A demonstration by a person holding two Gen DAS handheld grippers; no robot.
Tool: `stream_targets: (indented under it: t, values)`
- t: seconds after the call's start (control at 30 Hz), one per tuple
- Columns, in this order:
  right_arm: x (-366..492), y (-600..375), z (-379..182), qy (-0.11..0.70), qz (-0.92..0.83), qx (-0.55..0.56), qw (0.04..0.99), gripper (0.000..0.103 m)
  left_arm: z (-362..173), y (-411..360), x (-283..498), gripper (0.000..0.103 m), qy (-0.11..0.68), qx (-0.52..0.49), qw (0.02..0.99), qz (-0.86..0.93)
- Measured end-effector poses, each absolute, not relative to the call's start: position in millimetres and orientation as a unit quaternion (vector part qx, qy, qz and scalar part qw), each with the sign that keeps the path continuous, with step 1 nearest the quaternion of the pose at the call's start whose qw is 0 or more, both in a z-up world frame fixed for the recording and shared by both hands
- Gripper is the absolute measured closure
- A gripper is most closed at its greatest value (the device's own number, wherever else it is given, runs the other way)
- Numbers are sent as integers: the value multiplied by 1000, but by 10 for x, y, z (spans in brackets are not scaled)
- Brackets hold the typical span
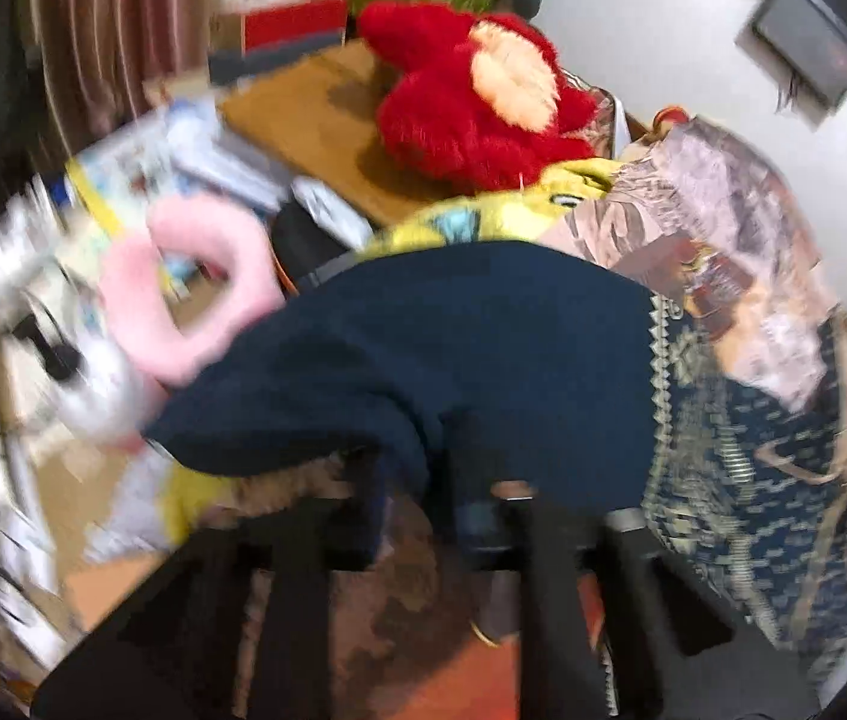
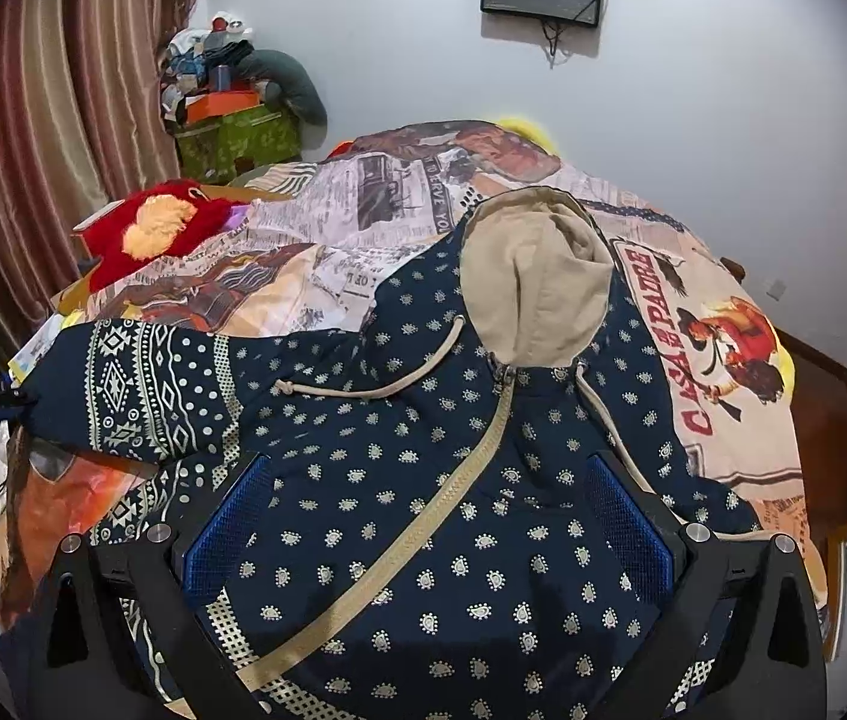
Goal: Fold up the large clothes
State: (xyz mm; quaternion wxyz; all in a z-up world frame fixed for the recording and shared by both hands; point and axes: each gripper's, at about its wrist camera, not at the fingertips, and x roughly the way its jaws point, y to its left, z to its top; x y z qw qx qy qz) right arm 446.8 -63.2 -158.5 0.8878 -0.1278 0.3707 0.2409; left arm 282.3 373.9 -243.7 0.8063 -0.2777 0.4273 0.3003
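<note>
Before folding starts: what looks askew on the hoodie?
One sleeve is flung out sideways with its cuff over the bed's edge, and the drawstring trails unevenly across the chest. Nothing looks torn or spilled.

The left wrist view is badly smeared by motion blur: the papers (image 1: 9, 324) at the left edge streak into white bands, the pink ring (image 1: 183, 294) has soft outlines, and the red plush toy (image 1: 471, 102) at upper centre is only slightly clearer. The right wrist view is sharp, the dots on the navy hoodie (image 2: 423, 480) crisp. Both are evenly and softly lit, the white wall (image 2: 693, 120) bright without glare. Shadows are faint. Fisheye bending curves the curtain (image 2: 63, 138) at the left, and the corners go black.
</note>
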Motion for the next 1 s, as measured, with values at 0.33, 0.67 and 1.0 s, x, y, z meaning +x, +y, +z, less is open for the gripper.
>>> stream_targets:
  t: [0.33, 0.67, 1.0]
  values:
    - [4462, -931, -1473, 374, 228, -121, 891, 0, -1185, 2926, 3219, 98, 333, -131, 905, 229]
    - [4374, -1438, -1200, 373, 210, -83, 900, 0, -556, 1437, 4042, 98, 301, -47, 951, 56]
    - [4314, -1947, -1263, 407, 182, -69, 892, 0, -1789, 215, 4405, 98, 442, -4, 895, -59]
